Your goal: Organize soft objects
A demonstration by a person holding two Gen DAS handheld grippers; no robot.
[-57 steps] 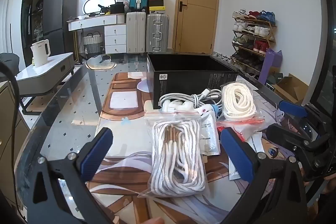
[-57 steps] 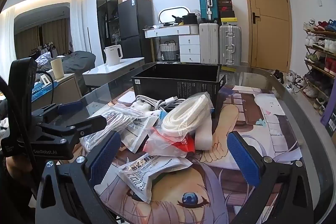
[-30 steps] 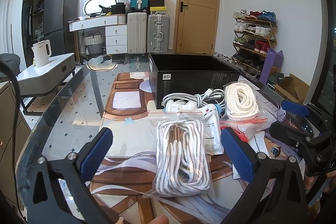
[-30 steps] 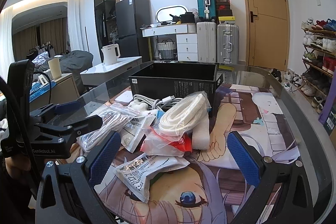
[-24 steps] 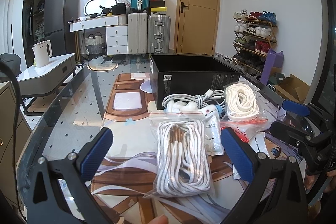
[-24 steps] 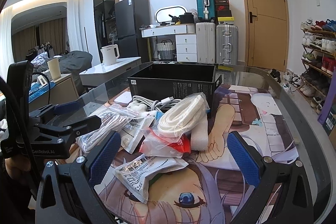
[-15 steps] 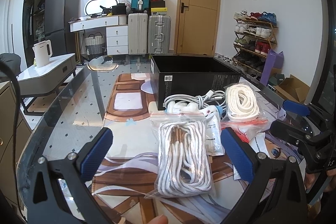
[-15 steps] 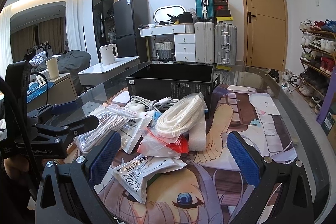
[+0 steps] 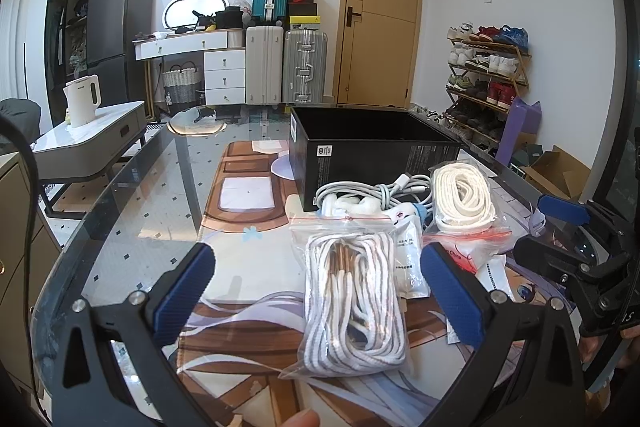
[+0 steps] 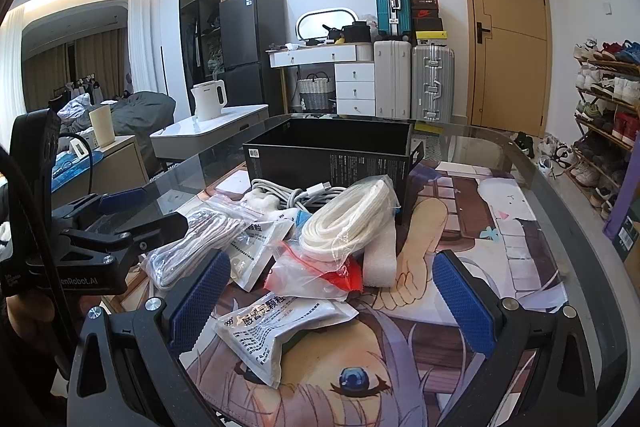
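A black open box [image 9: 372, 151] stands on the glass table, also in the right wrist view [image 10: 332, 155]. In front of it lies a pile: a bag of grey-white striped laces [image 9: 354, 303], a bag of white cord [image 9: 464, 201] on a red-printed bag [image 10: 320, 273], a bundled white cable [image 9: 372, 193], and white sachets [image 10: 276, 327]. My left gripper [image 9: 320, 285] is open and empty, just short of the striped laces. My right gripper [image 10: 330, 297] is open and empty over the sachet, short of the white cord bag [image 10: 344, 219].
An anime-print mat [image 10: 460, 235] covers the glass table [image 9: 132, 227]. A white foam block [image 10: 380, 263] leans by the pile. Off the table are a side table with a kettle [image 9: 82, 101], suitcases [image 9: 286, 67], a door and a shoe rack [image 9: 486, 83].
Both grippers have drifted slightly; the pile and box sit a little further right in the left view and left in the right view. Nothing was grasped or moved.
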